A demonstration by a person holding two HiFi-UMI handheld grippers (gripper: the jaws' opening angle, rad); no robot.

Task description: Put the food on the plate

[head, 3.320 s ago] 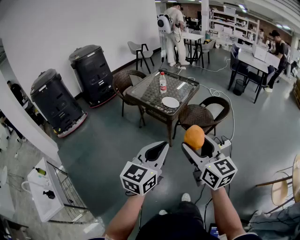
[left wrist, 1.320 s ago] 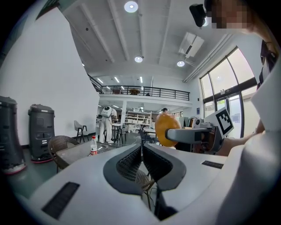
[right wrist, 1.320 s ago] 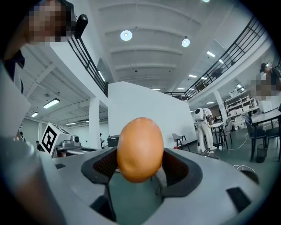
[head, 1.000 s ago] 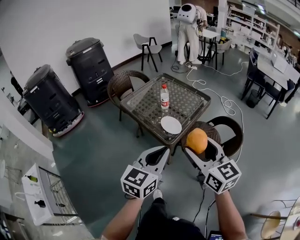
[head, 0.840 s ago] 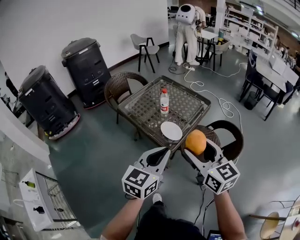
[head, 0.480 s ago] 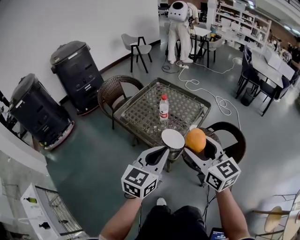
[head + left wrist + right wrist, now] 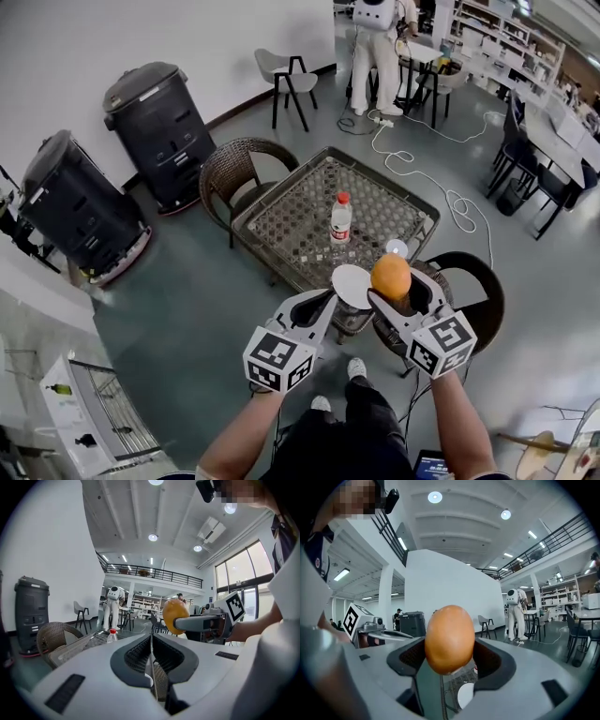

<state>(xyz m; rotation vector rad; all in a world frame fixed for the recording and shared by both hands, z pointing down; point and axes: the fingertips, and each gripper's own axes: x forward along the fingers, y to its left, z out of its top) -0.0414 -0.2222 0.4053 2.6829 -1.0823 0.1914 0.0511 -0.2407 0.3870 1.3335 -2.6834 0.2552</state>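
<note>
An orange (image 7: pixel 390 275) sits between the jaws of my right gripper (image 7: pixel 392 292), which is shut on it and held in the air above the table's near edge. Just left of it a white plate (image 7: pixel 347 281) lies on the glass-topped wicker table (image 7: pixel 300 220). My left gripper (image 7: pixel 317 304) is shut and holds nothing, its tip close to the plate's near rim. The right gripper view shows the orange (image 7: pixel 449 638) large, with the plate (image 7: pixel 465 695) below it. In the left gripper view the orange (image 7: pixel 174 616) hangs to the right.
A water bottle with a red cap (image 7: pixel 340 217) stands mid-table. Wicker chairs (image 7: pixel 230 173) (image 7: pixel 473 291) flank the table. Two black bins (image 7: pixel 155 131) (image 7: pixel 70 202) stand along the wall. A person in white (image 7: pixel 375 37) stands far back; cables (image 7: pixel 422 159) trail over the floor.
The table has come much closer. Both grippers now reach its near edge, and the orange has moved from mid-air over the floor to beside the plate.
</note>
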